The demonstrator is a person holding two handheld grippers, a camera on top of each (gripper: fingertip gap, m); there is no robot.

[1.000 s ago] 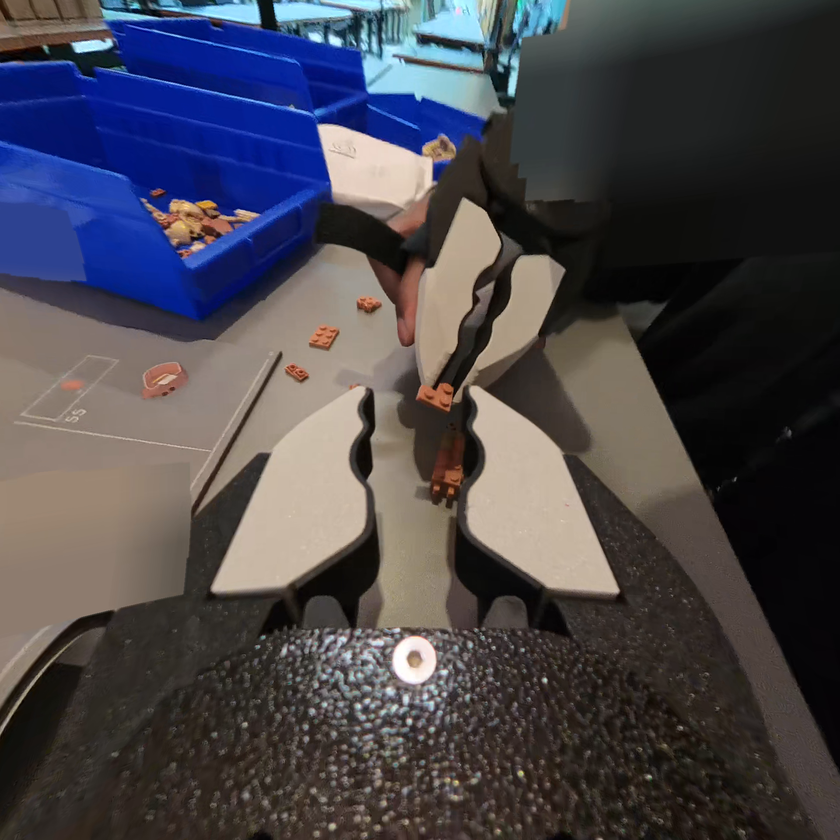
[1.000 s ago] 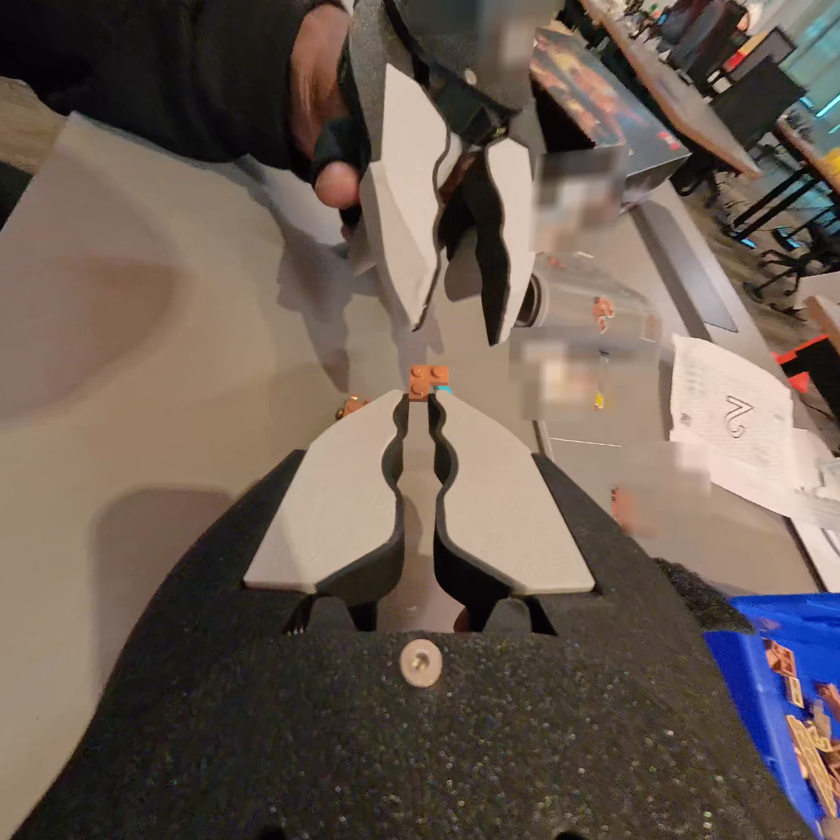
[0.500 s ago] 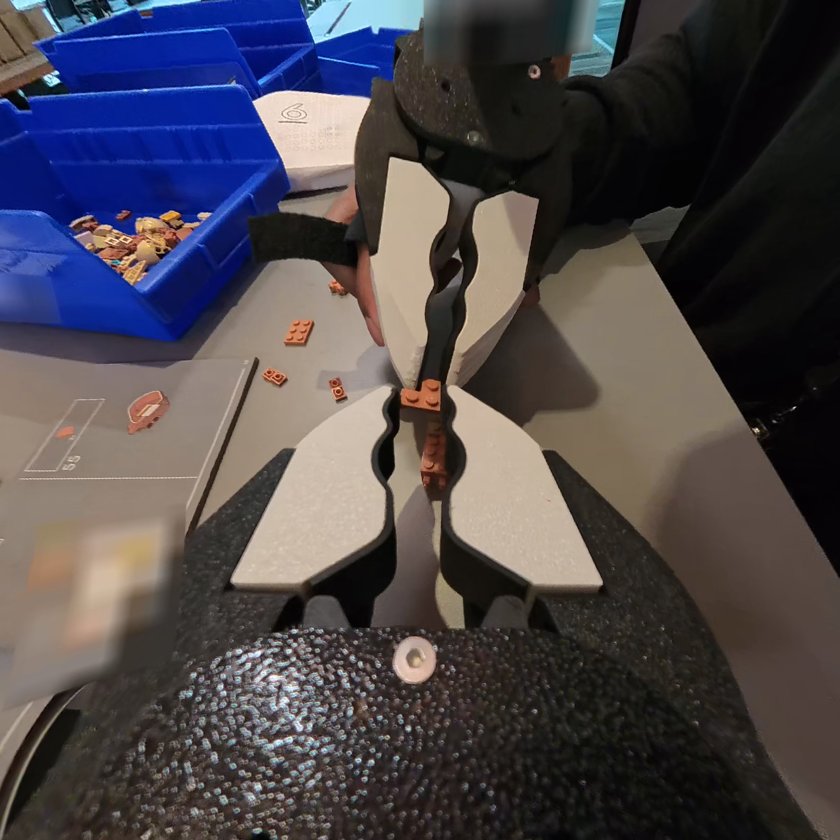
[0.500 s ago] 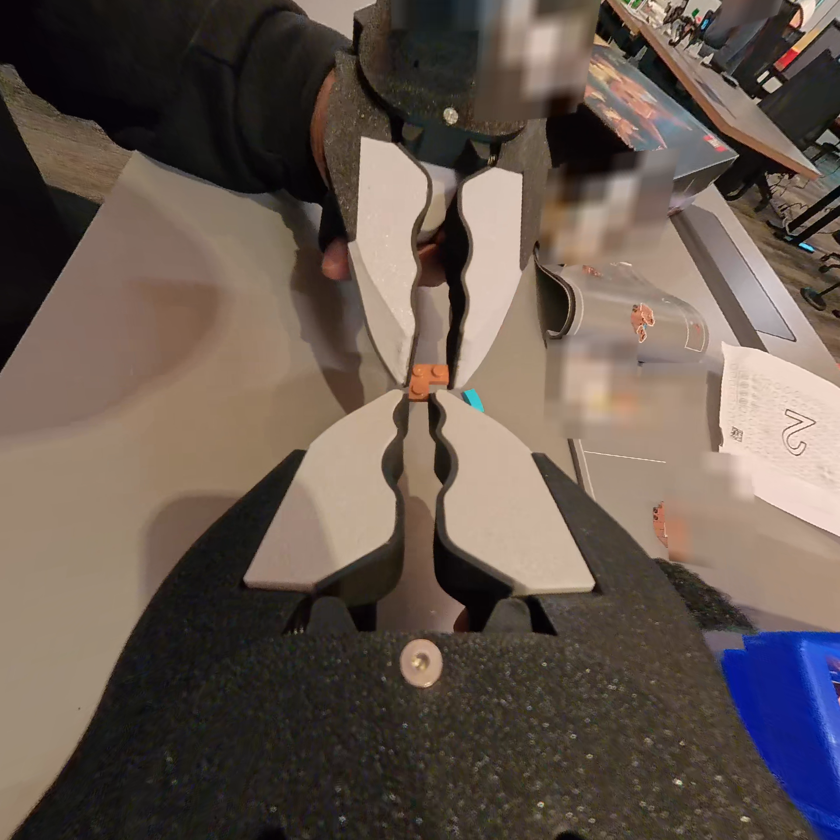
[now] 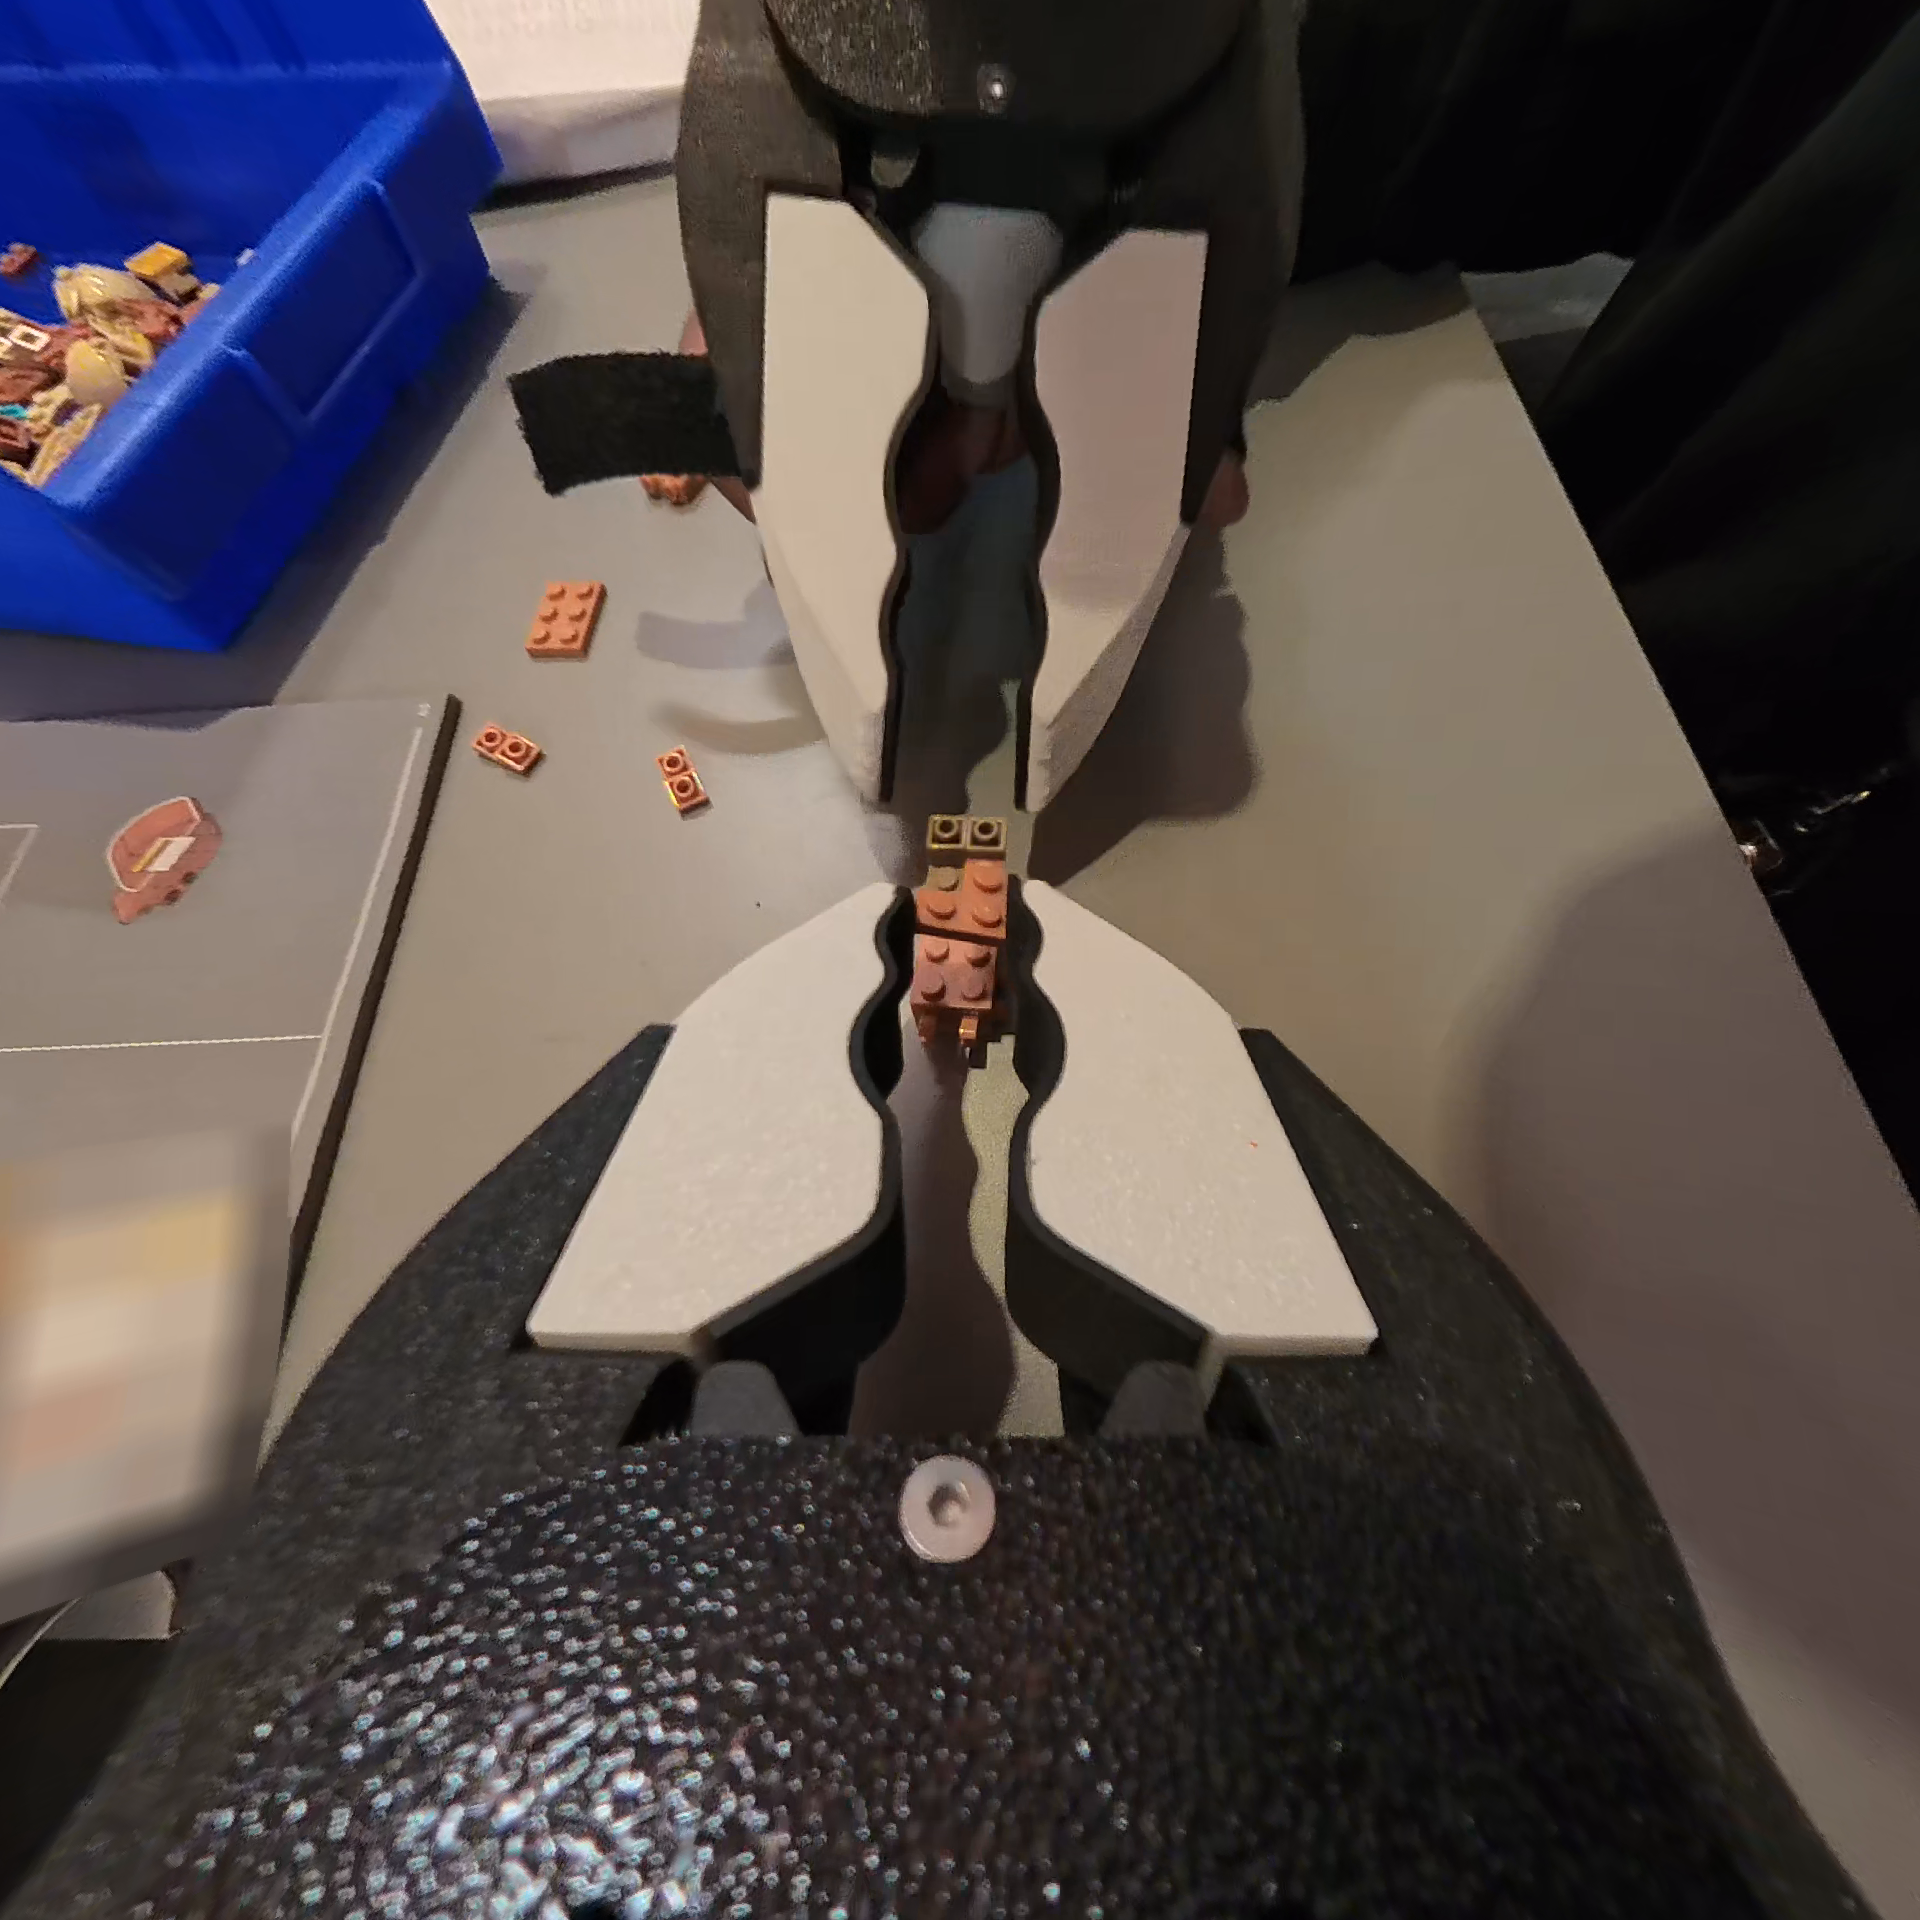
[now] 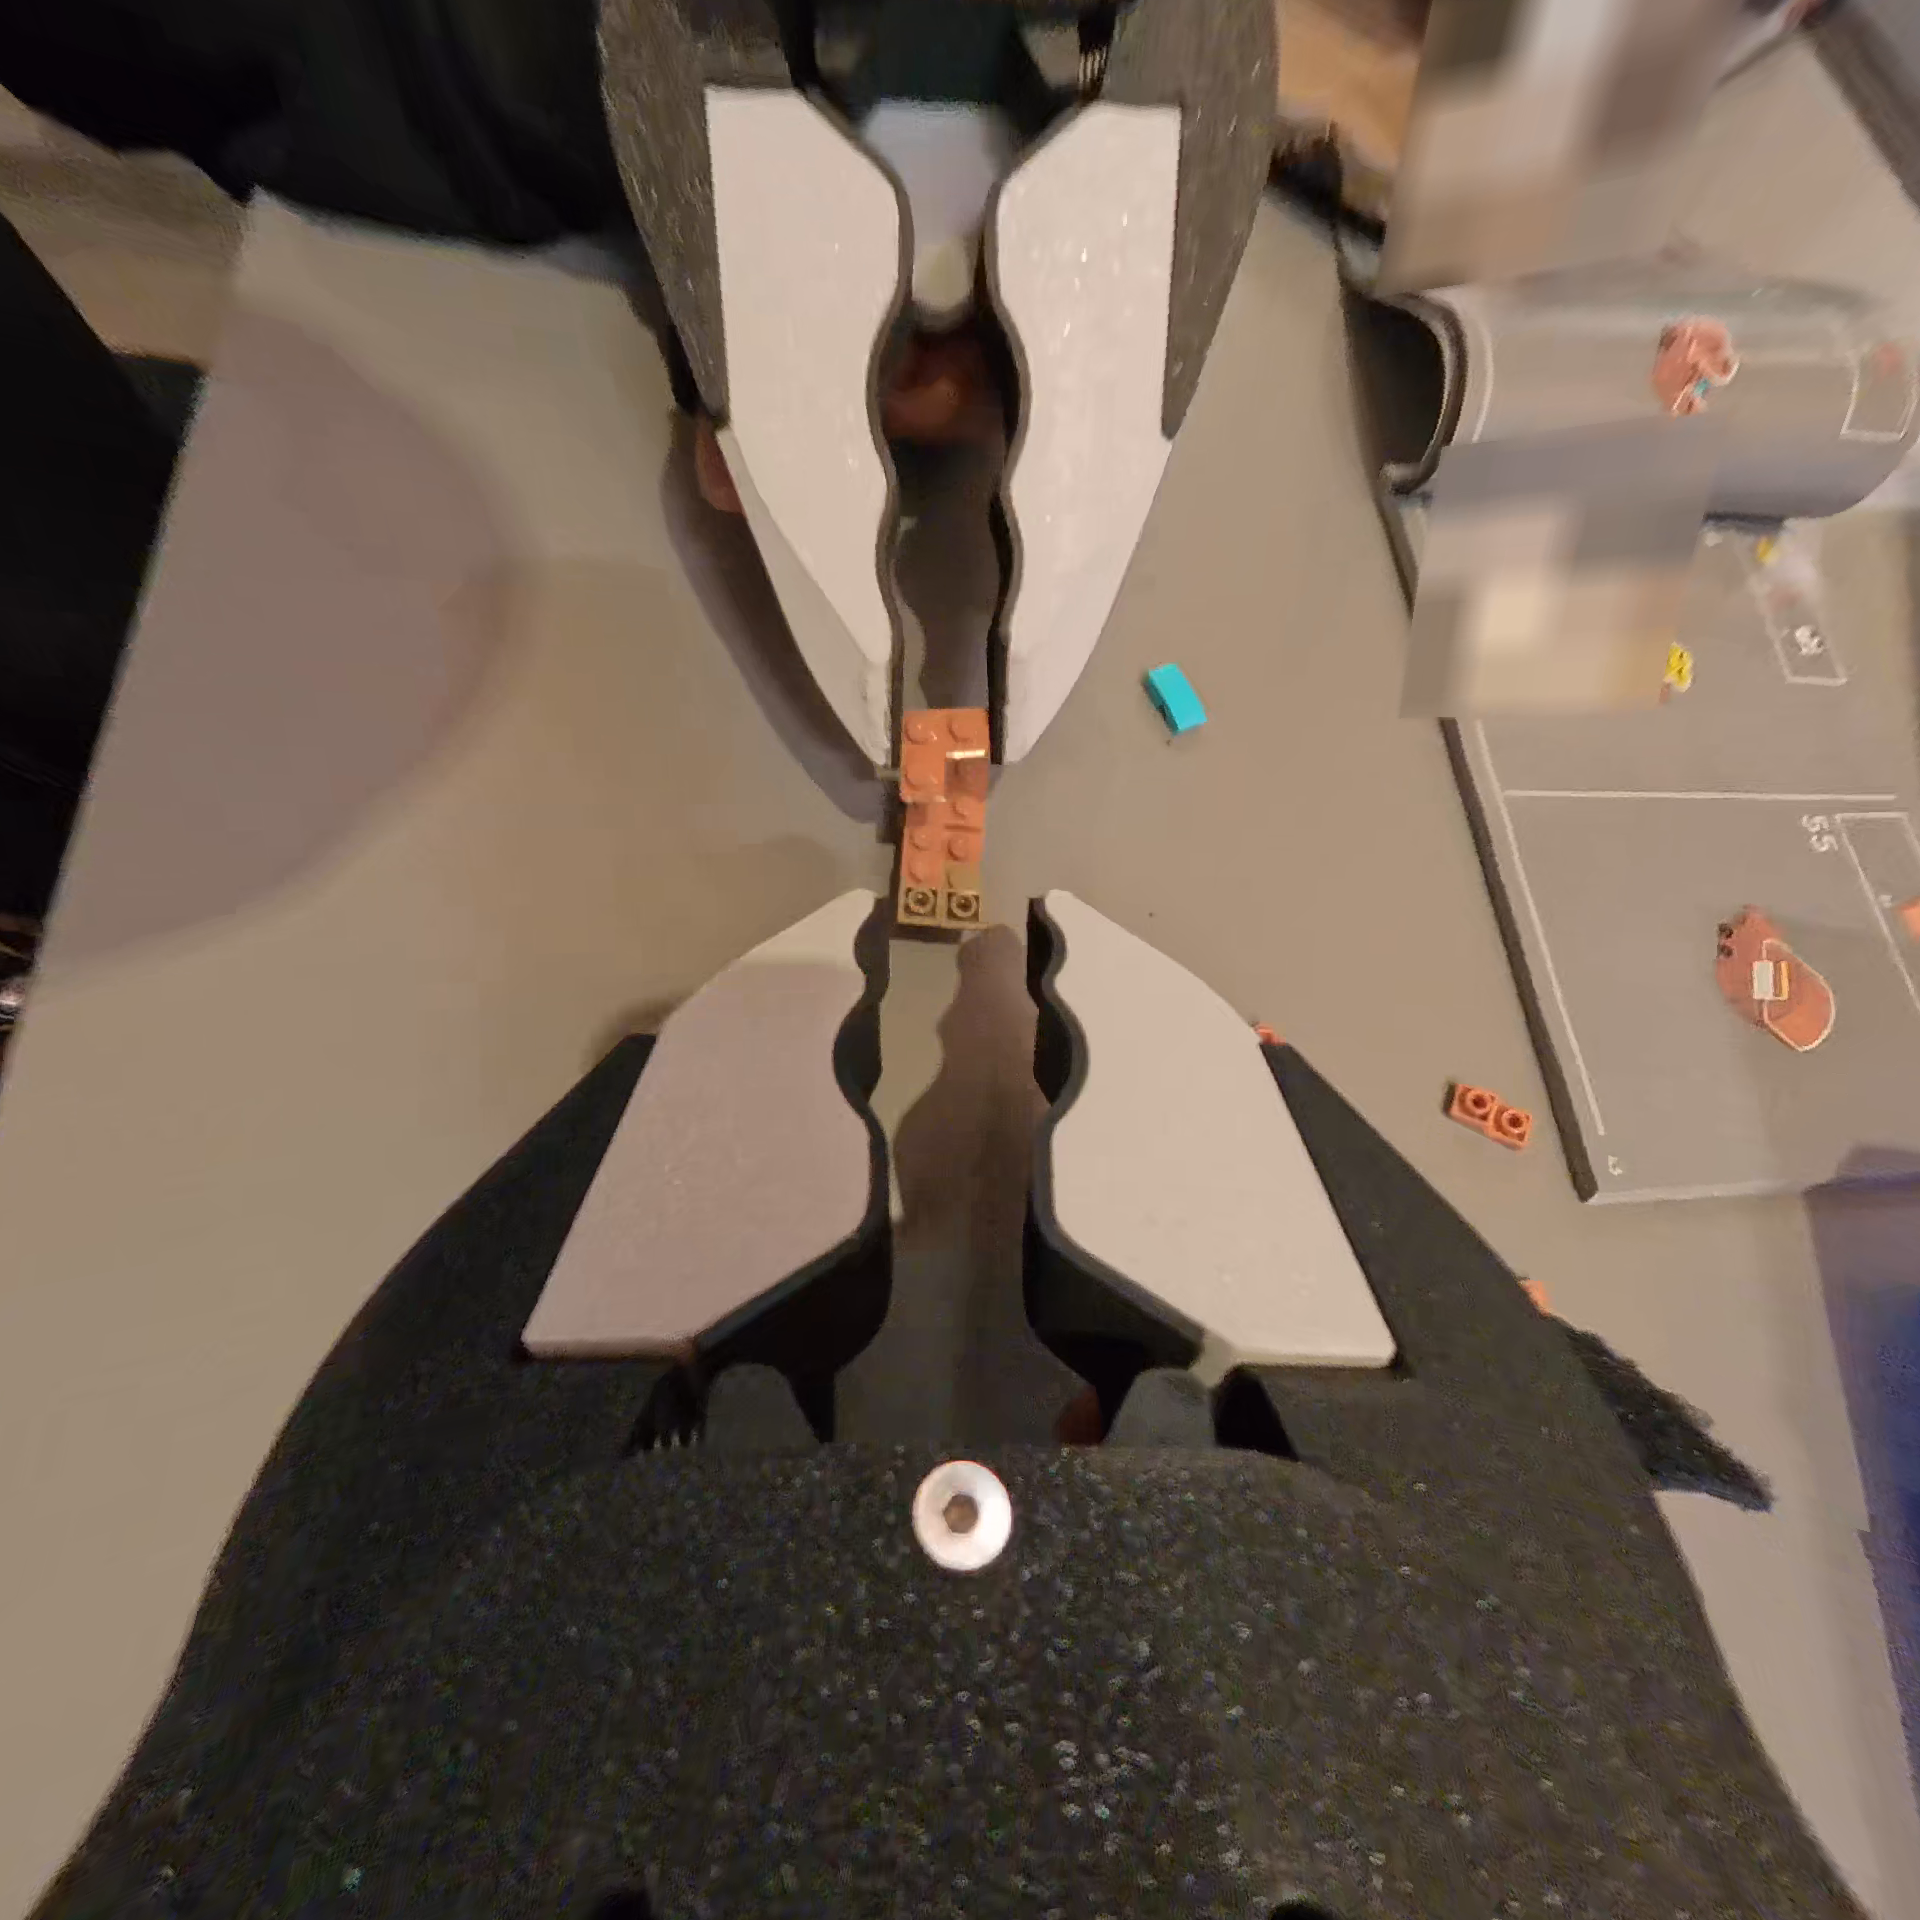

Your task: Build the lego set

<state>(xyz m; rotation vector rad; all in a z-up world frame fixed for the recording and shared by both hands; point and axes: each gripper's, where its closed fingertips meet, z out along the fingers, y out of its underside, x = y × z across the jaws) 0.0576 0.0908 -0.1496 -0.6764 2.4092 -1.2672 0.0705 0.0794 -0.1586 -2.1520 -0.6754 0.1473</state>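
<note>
Facing each other tip to tip, low over the grey counter (image 5: pixel 1351 727). Left gripper (image 5: pixel 961 914) reaching forward, fingers narrowed and pressing on both sides of a small brick assembly (image 5: pixel 961 935), holding it just above the counter. Right gripper (image 6: pixel 961 920) pointing back at it from the opposite side, fingers (image 6: pixel 1122 1039) standing apart with daylight between them, tips just short of the assembly's olive end and not closing on it. In the left wrist view, the right gripper's pale fingers (image 5: pixel 831 520) hanging over the counter, spread a little wider than the assembly.

Brick assembly looking like a short stack of reddish-brown studded plates, long axis running along the line between the two grippers, with two olive single-stud pieces (image 5: pixel 967 833) at the end poking out toward the right gripper. Small brown bits hanging below the end nearest the left wrist camera.

Lying around on the counter: a loose brown plate (image 5: pixel 564 617), two smaller brown plates (image 5: pixel 507 746) near a grey mat (image 5: pixel 208 883), a teal piece (image 6: pixel 1174 699), and a blue bin (image 5: pixel 208 364) holding mixed parts off to the left.
</note>
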